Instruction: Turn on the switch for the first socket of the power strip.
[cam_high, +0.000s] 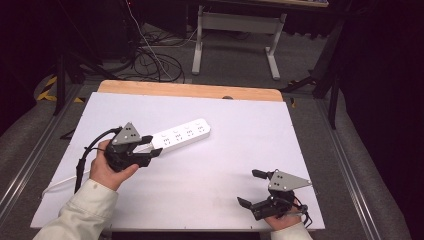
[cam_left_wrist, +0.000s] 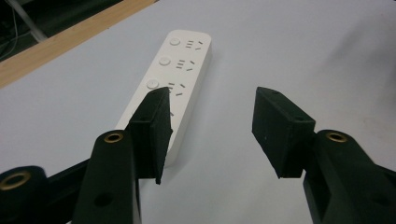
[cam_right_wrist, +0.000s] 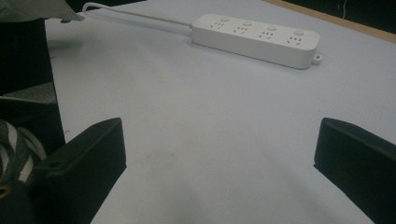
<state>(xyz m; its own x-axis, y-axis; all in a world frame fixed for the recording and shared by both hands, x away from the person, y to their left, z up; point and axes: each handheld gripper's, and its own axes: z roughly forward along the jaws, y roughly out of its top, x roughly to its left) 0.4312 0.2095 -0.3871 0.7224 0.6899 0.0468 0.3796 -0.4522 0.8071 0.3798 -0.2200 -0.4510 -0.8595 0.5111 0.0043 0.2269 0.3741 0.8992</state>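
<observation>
Nearest, at the table's (cam_high: 210, 210) near right corner, the right gripper (cam_high: 252, 187) rests low over the white top, its jaws spread wide with nothing between them; in its own view the pads (cam_right_wrist: 84, 163) frame bare surface. Farther in on the left, the left gripper (cam_high: 152, 145), held in a hand (cam_high: 107, 167) with a pale sleeve (cam_high: 80, 215), has its jaws partly open and empty, the tips just at the near end of the power strip (cam_high: 182, 134). In the left gripper view one pad (cam_left_wrist: 154, 130) overlaps that end of the strip (cam_left_wrist: 175, 79). The strip lies slantwise, left of the table's middle, its cord (cam_right_wrist: 135, 16) trailing toward the near left. Beyond the table's wooden far edge stand a desk frame (cam_high: 235, 30) and cables (cam_high: 150, 60) on the floor.
</observation>
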